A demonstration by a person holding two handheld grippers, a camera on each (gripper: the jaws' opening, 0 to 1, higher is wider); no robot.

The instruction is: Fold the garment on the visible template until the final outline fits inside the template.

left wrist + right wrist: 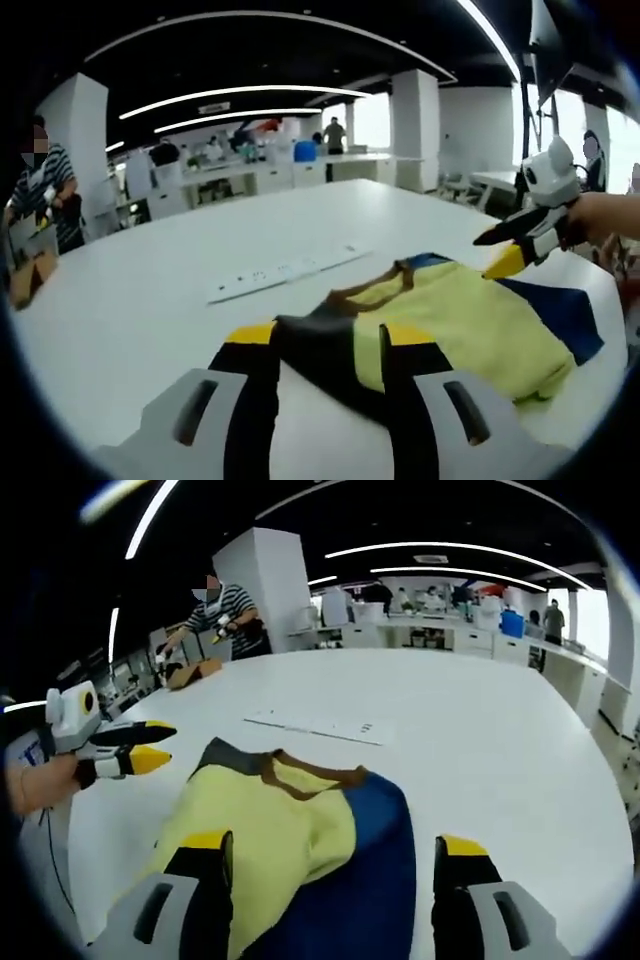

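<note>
A yellow garment [450, 320] with blue panels, a brown collar and a dark grey part lies crumpled on the white table [130, 290]. My left gripper [330, 335] stands open at its near end, and the dark grey cloth lies between the jaws. The right gripper [498, 252], held by a hand, hovers open above the garment's far right side. In the right gripper view the garment [270, 810] lies under and between the jaws of my open right gripper [335, 842]. The left gripper [160, 744] hangs open just left of the cloth. I cannot make out a template outline.
A white power strip [285, 270] [315, 727] lies on the table beyond the garment. A person in a striped shirt [225, 610] stands at the table's far side by a cardboard box [195, 672]. Desks and pillars fill the room behind.
</note>
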